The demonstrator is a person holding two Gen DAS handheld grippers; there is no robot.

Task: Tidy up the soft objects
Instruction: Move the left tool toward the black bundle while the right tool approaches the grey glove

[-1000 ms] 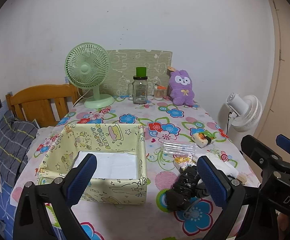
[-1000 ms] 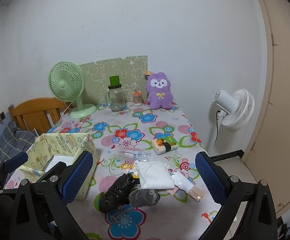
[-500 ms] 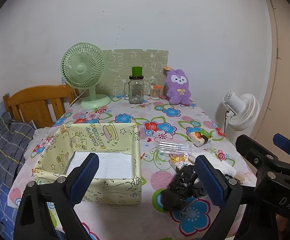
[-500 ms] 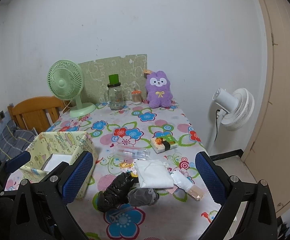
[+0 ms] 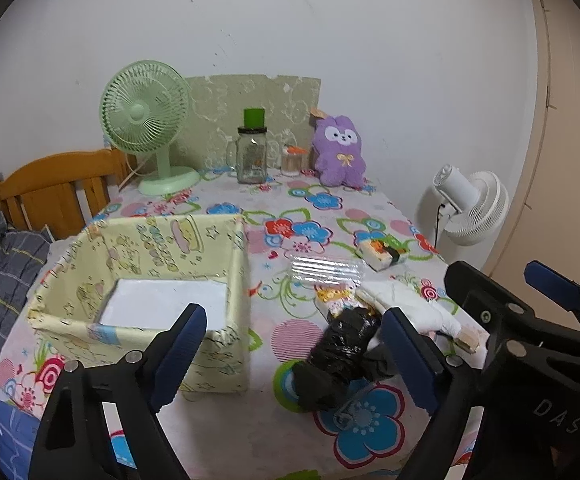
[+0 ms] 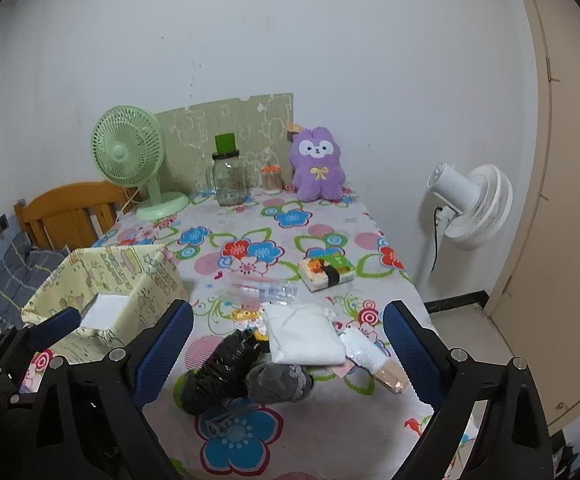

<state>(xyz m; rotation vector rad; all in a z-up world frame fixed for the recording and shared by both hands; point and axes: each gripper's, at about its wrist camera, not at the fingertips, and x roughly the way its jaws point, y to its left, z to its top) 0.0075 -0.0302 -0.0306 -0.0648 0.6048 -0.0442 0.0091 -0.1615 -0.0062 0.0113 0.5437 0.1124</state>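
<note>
A pile of soft things lies on the floral table: a black crinkly bundle (image 6: 220, 364), a grey sock (image 6: 278, 380), a folded white cloth (image 6: 303, 334) and a white packet (image 6: 363, 350). The black bundle (image 5: 339, 352) also shows in the left wrist view. An open yellow cartoon-print box (image 5: 150, 276) with a white bottom stands at the left, also seen in the right wrist view (image 6: 114, 276). My left gripper (image 5: 293, 360) is open and empty, above the table's near edge between box and pile. My right gripper (image 6: 288, 356) is open and empty, before the pile.
A clear plastic pack (image 6: 264, 286) and a sushi-print pack (image 6: 325, 272) lie beyond the pile. At the back stand a green fan (image 6: 130, 160), a glass jar (image 6: 230, 178) and a purple plush (image 6: 317, 166). A white floor fan (image 6: 469, 208) stands right of the table, a wooden chair (image 6: 74, 212) left.
Both grippers have drifted slightly back and left; the table scene shifts a little in both views. Both stay open and empty. Nothing on the table moved.
</note>
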